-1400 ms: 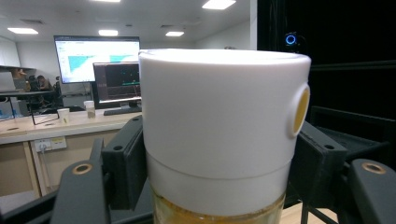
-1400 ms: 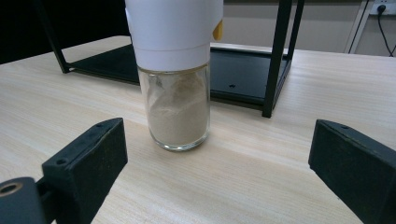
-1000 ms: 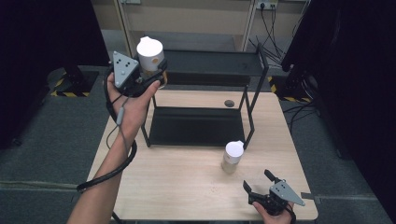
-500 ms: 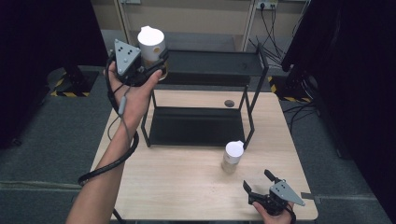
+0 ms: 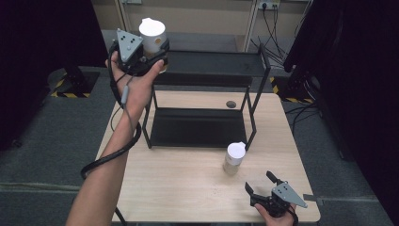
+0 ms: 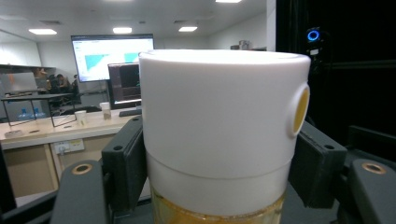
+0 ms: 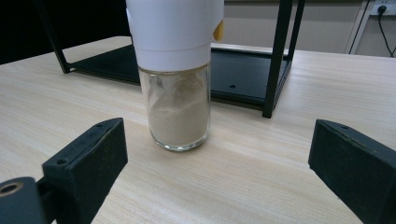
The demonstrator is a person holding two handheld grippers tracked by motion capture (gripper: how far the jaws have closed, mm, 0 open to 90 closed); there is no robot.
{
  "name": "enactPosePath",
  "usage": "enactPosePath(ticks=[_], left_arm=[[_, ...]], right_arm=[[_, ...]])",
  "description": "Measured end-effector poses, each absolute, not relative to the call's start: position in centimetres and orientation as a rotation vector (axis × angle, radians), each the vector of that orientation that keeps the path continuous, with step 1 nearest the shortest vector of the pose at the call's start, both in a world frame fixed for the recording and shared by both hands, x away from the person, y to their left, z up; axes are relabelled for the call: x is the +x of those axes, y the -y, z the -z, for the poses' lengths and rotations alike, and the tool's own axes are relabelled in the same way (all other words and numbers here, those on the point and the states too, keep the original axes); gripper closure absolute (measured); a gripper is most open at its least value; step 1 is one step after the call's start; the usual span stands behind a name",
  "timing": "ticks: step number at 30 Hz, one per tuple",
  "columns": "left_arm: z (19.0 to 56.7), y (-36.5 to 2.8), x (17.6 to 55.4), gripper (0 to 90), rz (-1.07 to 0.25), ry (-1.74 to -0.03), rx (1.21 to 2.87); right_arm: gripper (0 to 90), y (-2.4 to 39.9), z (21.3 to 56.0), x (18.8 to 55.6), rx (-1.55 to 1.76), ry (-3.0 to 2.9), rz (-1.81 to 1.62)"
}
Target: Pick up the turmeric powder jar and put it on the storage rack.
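Jar (image 6: pixel 219 135) base cut off below left tool's (image 6: pixel 219 168) clamping jaws.

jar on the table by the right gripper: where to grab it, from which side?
Grip the jar on its clear glass body, below the wide white cap. Probably come in level from the table's near edge, where the right gripper already faces it with jaws open. The jar stands upright, and the black rack behind it blocks the far side.

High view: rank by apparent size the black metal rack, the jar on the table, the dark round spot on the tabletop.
1. Black metal two-tier rack
2. White-capped glass jar of pale powder
3. Small dark round spot
No near ties.
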State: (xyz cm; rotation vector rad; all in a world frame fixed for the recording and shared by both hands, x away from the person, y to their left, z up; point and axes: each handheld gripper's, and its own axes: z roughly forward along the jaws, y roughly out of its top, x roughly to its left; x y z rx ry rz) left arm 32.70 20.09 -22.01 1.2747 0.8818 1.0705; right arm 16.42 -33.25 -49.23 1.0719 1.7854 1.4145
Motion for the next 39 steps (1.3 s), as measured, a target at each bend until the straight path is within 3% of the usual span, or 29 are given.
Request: enactPosePath(ticks=[39], left_arm=[[23.5,-20.7,38.7,30.2,-0.999,-0.939,1.308]], right_arm=[[4.9,33.3,49.3,16.4,1.059,-1.791,-1.419]])
